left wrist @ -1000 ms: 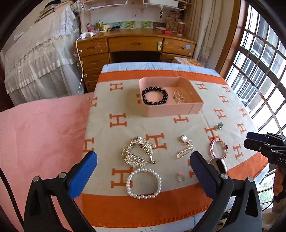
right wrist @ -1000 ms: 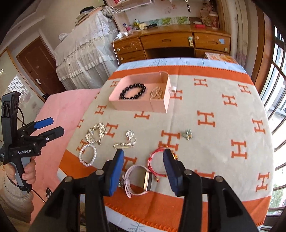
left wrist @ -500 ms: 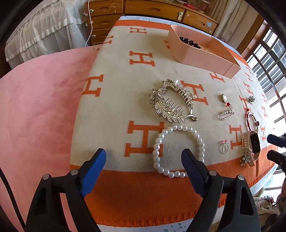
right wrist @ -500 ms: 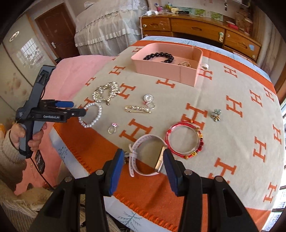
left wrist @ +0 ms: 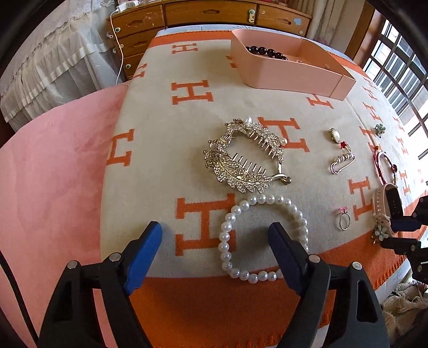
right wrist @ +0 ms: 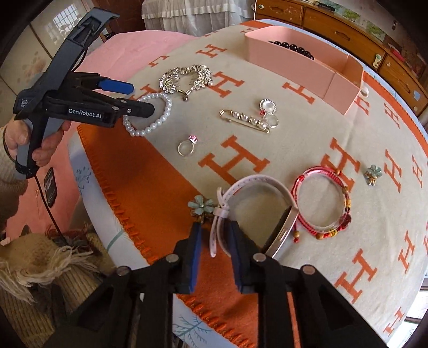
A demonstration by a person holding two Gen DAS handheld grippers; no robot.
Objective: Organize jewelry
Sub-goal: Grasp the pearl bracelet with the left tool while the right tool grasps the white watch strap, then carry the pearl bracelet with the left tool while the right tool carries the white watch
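Observation:
My left gripper [left wrist: 216,235] is open, its fingers straddling the left side of a white pearl bracelet [left wrist: 235,214] on the blanket; it also shows in the right wrist view [right wrist: 139,99]. My right gripper [right wrist: 214,235] has narrowed around the white strap of a pink smart watch [right wrist: 256,198], the strap between its pads; whether the pads touch it I cannot tell. The pink jewelry box [left wrist: 283,69] holds a black bead bracelet [left wrist: 264,52]. A gold crystal hair comb [left wrist: 240,158] lies just beyond the pearls.
On the orange-and-beige blanket [right wrist: 235,158] lie a pearl safety-pin brooch [right wrist: 246,117], a ring with a pink stone [right wrist: 187,146], a red cord bangle [right wrist: 321,200] and two small flower pieces [right wrist: 373,174]. A wooden desk [left wrist: 208,16] stands behind. The blanket edge is near.
My left gripper moved down and forward onto the pearl bracelet. My right gripper dropped to the watch strap and its jaws narrowed around it.

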